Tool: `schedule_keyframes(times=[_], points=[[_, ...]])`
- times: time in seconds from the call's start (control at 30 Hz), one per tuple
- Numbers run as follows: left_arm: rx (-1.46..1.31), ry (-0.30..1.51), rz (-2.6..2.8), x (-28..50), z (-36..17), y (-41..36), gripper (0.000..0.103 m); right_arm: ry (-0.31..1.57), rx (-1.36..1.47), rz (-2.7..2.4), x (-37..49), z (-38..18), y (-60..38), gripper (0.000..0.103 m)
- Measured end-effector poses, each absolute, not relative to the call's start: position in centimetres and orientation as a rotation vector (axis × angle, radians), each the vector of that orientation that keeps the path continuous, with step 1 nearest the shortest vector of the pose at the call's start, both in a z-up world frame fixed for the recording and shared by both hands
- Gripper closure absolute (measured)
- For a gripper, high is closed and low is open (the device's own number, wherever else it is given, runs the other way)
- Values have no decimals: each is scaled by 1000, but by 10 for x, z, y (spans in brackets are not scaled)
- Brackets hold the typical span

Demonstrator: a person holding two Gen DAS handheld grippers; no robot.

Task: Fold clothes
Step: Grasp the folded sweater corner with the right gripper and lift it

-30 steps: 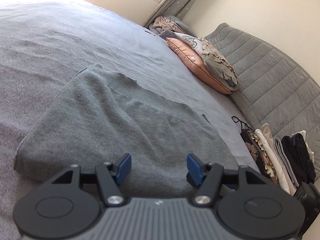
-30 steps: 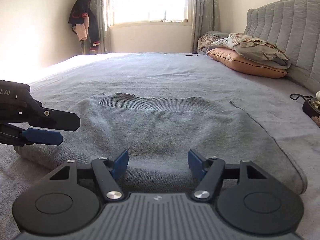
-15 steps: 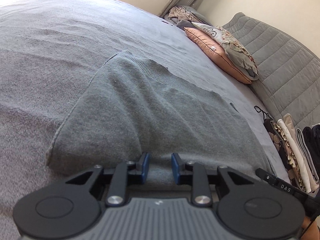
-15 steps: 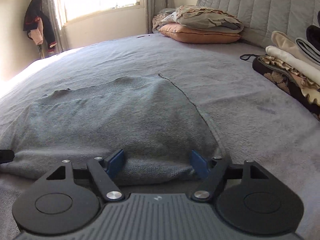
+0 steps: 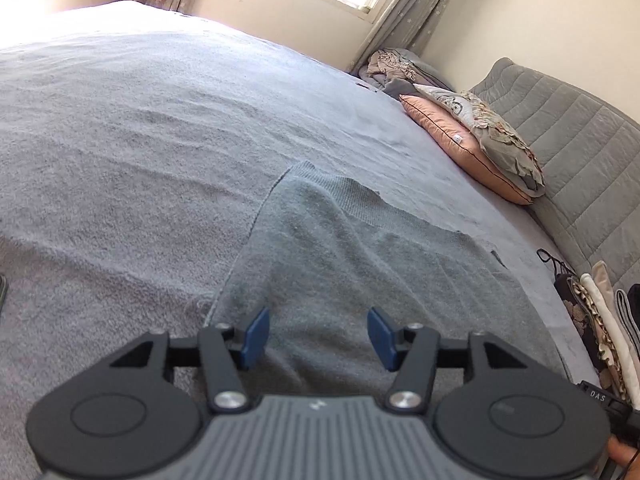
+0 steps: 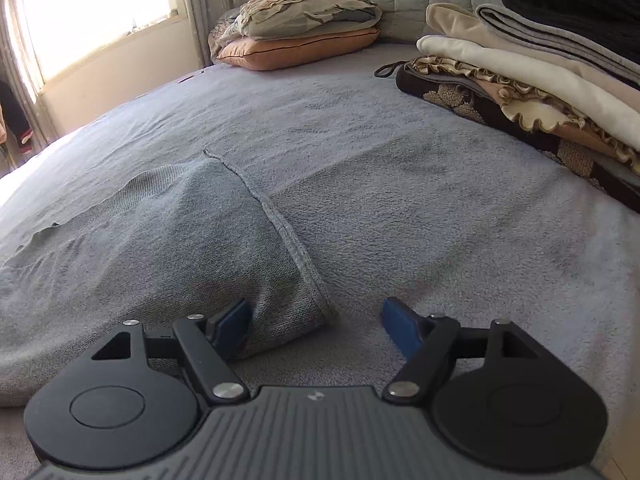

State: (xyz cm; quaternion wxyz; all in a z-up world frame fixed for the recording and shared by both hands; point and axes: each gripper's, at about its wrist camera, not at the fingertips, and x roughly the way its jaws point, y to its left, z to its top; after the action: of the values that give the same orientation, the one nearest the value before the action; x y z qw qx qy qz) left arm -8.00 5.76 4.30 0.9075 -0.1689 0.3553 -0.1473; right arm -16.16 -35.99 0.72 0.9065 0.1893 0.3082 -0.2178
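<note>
A grey knit sweater [image 5: 360, 264] lies folded flat on the grey bed cover [image 5: 120, 160], its ribbed hem at the far side. My left gripper [image 5: 318, 334] hovers over the sweater's near edge close to its left side. Its jaws are opening, with cloth below them but nothing pinched. In the right wrist view the sweater [image 6: 160, 240] fills the left half. My right gripper [image 6: 316, 320] straddles its near right corner. Those jaws are also opening; the left pad [image 6: 234, 320] lies against the cloth and the right one stands apart over the bed cover.
A stack of folded clothes [image 6: 520, 80] sits on the bed to the right, also visible in the left wrist view [image 5: 600, 320]. Pillows [image 6: 300, 40] and a quilted headboard [image 5: 580, 152] lie beyond. A person's hand [image 5: 620, 454] shows at the bottom right corner.
The left jaws narrowed at the sweater's near edge half a second ago and have spread again. The right gripper slid right along the near edge to the sweater's right corner and rolled.
</note>
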Motion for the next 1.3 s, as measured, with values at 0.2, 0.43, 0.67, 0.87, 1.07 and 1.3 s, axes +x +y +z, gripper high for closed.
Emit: schedule_keyframes(times=[0.2,0.43,0.67,0.87,1.07,1.3], points=[[-257,653,-262,-88,60,53,45,563,677,-473,-195,16,-374,26],[-77,544,-463,-111,76,-8,40,465,924,-427,-203,5,-378,26],[150,592,-486,-115,44,-82,40,485,806,-395,-180,5,-352,20],[228,630,-469,-115,27,-88,40,475,779,-406,-167,6,-346,14],[209,640,-473,-114,22,-88,40,436,848,-383,-167,2,-350,22],[193,646,-484,-113,21,-87,40,416,1023,-341,-170,-14,-355,88]])
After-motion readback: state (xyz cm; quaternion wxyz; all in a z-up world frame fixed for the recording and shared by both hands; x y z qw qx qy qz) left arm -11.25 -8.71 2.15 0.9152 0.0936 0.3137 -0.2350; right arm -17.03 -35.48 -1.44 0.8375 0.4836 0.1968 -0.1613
